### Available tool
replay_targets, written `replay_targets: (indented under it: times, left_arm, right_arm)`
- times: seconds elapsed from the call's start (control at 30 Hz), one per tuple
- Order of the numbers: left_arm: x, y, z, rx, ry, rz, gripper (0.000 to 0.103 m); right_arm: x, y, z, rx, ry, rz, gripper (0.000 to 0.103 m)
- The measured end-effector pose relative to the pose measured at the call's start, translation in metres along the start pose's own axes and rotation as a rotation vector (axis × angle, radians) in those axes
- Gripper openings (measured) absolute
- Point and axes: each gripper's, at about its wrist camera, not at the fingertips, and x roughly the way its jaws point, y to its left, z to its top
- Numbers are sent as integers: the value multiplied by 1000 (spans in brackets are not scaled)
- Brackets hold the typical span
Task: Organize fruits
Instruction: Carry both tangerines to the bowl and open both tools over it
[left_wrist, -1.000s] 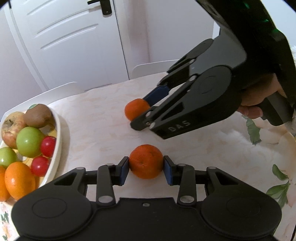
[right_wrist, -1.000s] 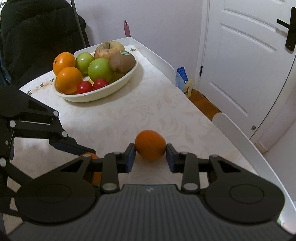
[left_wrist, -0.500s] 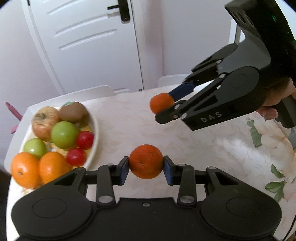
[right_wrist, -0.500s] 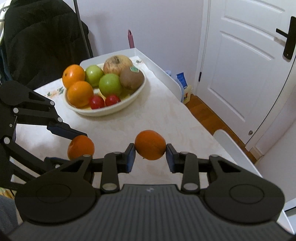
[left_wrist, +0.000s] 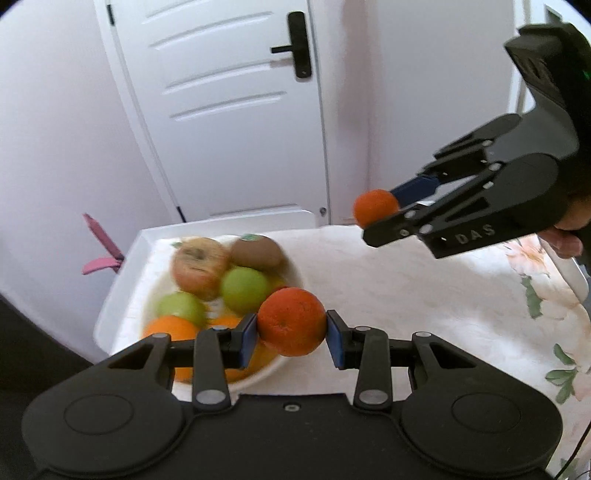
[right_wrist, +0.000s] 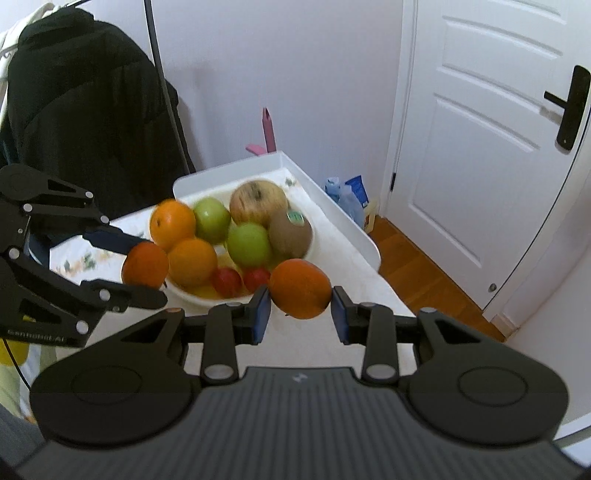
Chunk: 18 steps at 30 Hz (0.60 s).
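Observation:
My left gripper is shut on a tangerine and holds it in the air at the near right rim of the white fruit bowl. My right gripper is shut on a second tangerine, also in the air, just before the bowl. The bowl holds oranges, green apples, a yellow-red apple, a kiwi and small red fruits. The left gripper with its tangerine shows at the left of the right wrist view.
The table has a cream cloth with flower prints and white raised edges. A white door stands behind. A black coat hangs on a rack beyond the table. Bottles stand on the wooden floor.
Both grippers have lifted their tangerines off the table and carried them toward the bowl, which now sits much closer in both views.

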Motion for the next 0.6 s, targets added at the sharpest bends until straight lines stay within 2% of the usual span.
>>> replay_targets:
  times: [0.3, 0.6]
  left_arm:
    - [12, 58, 14, -6, -12, -4, 43]
    - [64, 87, 25, 46, 19, -54, 43]
  right_arm:
    - [16, 29, 29, 45, -16, -14, 50]
    - [38, 37, 39, 120, -4, -52, 50]
